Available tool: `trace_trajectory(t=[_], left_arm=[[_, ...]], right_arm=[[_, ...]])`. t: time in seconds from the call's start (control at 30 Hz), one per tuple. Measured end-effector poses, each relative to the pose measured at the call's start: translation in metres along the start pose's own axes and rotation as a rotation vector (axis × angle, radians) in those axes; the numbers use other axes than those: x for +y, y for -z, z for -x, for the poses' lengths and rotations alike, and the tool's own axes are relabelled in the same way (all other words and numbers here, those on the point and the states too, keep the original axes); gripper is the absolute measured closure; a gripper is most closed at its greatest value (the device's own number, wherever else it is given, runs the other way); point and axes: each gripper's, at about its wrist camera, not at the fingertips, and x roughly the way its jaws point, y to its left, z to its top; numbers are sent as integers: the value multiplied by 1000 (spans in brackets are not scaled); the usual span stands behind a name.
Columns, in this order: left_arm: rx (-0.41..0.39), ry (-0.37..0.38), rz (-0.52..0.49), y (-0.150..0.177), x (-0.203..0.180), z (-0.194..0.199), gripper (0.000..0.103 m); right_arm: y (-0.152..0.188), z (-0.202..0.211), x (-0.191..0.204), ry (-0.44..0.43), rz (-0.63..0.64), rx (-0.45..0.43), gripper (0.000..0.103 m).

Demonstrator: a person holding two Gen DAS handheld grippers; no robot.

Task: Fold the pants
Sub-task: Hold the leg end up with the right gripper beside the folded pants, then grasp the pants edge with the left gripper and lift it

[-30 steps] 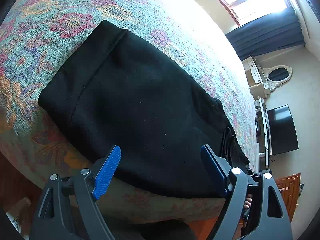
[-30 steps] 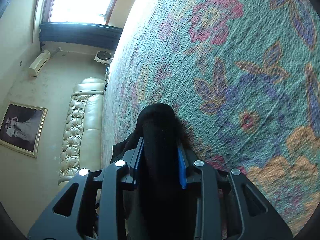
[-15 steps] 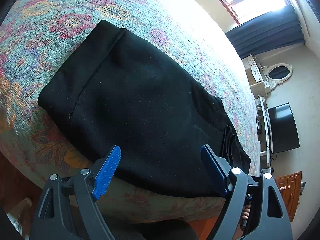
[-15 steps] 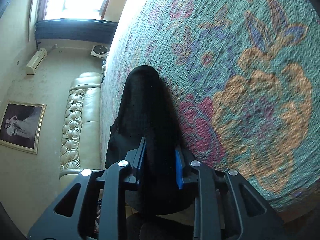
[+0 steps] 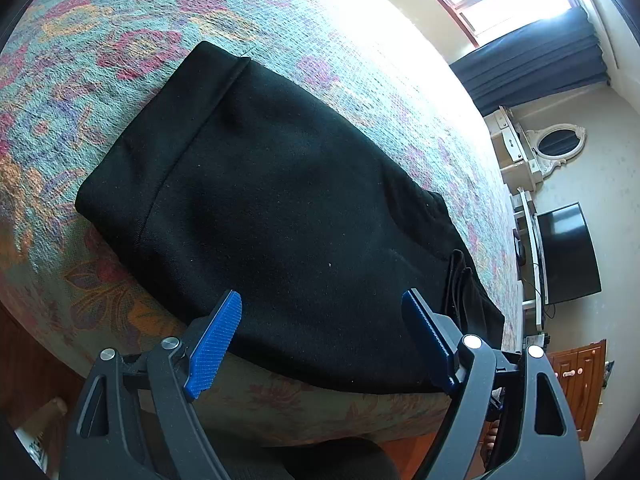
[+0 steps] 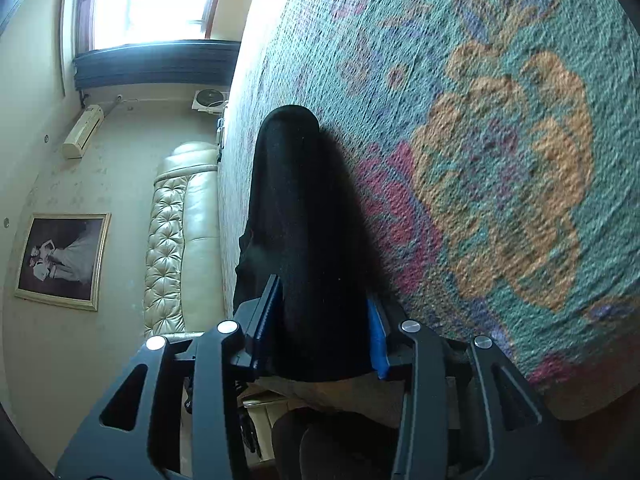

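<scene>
Black pants point(image 5: 280, 208) folded on floral bedspread point(image 5: 120, 40), left gripper point(image 5: 320, 340) wide apart

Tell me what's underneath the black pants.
The black pants lie on a floral bedspread, which shows all around them. The patch directly beneath is covered. Nothing else pokes out from under the fabric.

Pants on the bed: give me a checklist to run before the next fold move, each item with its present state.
1. Black pants lie flat on the floral bedspread: ok.
2. Left gripper open and empty: ok.
3. Right gripper has cloth between its pads; jaws have just been opening, firm grip: cannot tell.
4. Pants clear of the bed's near edge: not ok, they reach it.
5. Layers under the top fold aligned: cannot tell.
</scene>
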Motion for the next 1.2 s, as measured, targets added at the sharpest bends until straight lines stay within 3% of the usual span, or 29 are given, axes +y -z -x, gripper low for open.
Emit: trace_trajectory(t=[0.1, 0.37, 0.6, 0.7, 0.77, 0.83, 0.93, 1.0, 1.1, 1.2], left_arm=[[1, -1, -1, 0, 0, 0, 22], [1, -1, -2, 1, 0, 0, 22], [1, -2, -5, 1, -1, 0, 22], [1, -2, -7, 0, -1, 0, 22], [0, -3, -6, 0, -1, 1, 22], [-4, -4, -7, 1, -1, 2, 22], [-13, -1, -11, 1, -1, 5, 22], [-26, 2, -13, 1, 1, 9, 22], [-50, 24, -3, -4, 8, 21, 22], [-95, 64, 43, -14, 25, 41, 22]], right_arm=[[6, 2, -2, 5, -4, 10, 60], [6, -3, 11, 134, 67, 5, 77], [8, -11, 17, 133, 69, -1, 79], [11, -3, 11, 104, 51, -25, 72], [12, 7, 15, 154, 63, -78, 64], [19, 15, 34, 307, 134, -161, 57], [38, 21, 79, 575, 318, -300, 35], [53, 16, 109, 608, 452, -329, 34], [79, 2, 145, 636, 632, -351, 22], [97, -27, 165, 637, 741, -279, 20]])
